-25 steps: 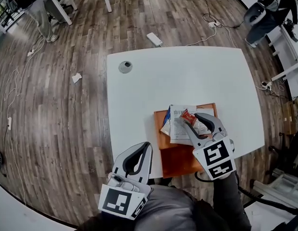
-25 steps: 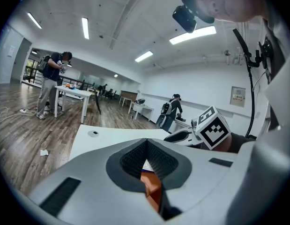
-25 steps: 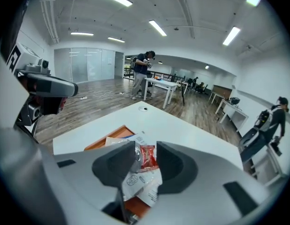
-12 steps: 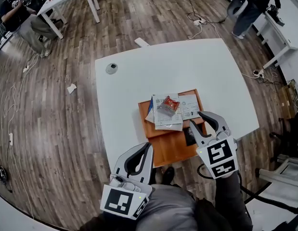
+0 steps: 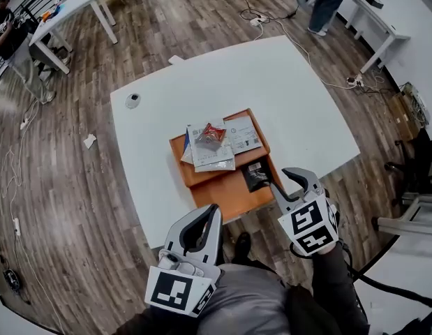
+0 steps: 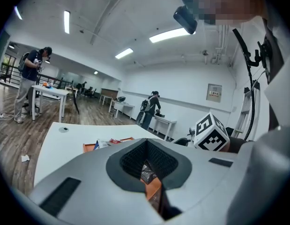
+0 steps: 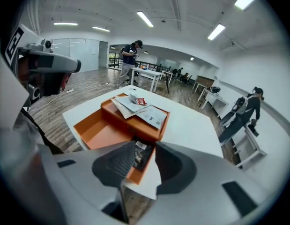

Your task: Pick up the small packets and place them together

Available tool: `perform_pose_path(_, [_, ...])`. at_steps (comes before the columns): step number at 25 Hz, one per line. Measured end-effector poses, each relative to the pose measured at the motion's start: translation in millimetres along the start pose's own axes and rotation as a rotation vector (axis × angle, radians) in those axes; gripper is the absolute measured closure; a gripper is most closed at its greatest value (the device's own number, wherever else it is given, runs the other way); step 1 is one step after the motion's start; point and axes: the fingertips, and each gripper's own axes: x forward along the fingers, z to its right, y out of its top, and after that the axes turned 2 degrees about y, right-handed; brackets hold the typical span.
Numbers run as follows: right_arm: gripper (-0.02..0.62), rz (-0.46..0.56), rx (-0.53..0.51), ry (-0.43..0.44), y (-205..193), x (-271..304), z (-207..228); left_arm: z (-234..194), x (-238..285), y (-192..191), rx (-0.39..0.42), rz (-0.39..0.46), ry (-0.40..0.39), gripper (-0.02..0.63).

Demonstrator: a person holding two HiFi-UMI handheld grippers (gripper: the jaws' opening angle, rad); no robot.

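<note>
Head view: white table [image 5: 292, 89] with an orange tray [image 5: 226, 195] at frame centre. A pile of packets [image 5: 214, 149] lies on the tray's upper part, with a red packet [image 5: 212, 132] on top. One dark packet [image 5: 256, 175] lies alone at the tray's right side, lower right of the pile and apart from it.

Right hand-held gripper [image 5: 278, 177]: released, jaws partly apart, nothing between the pads. It sits just right of the dark packet, and its own view looks through the gap onto that packet [image 7: 137, 154].

Left hand-held gripper [image 5: 213, 210]: clenched, tips together, empty, below the tray near the table's lower edge.

Step, as I judge it: approach to the stray dark packet. Next move calls for lowering the right jaws astride it, closing on it, then carrying it up-left onto the pile.
</note>
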Motion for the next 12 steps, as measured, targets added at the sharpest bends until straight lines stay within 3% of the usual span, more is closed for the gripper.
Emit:
perform_pose_path(7, [0.465,-0.071,-0.034,0.083,-5.9,29.2,-23.8,-13.4,5.0,-1.4,-0.008,-0.022,0.004,0.604])
perform_pose_path(12, [0.380,-0.253,-0.141,0.177,-23.4,66.6,-45.7,-42.2,9.2,-2.2,-0.027,-0.035,0.035,0.604])
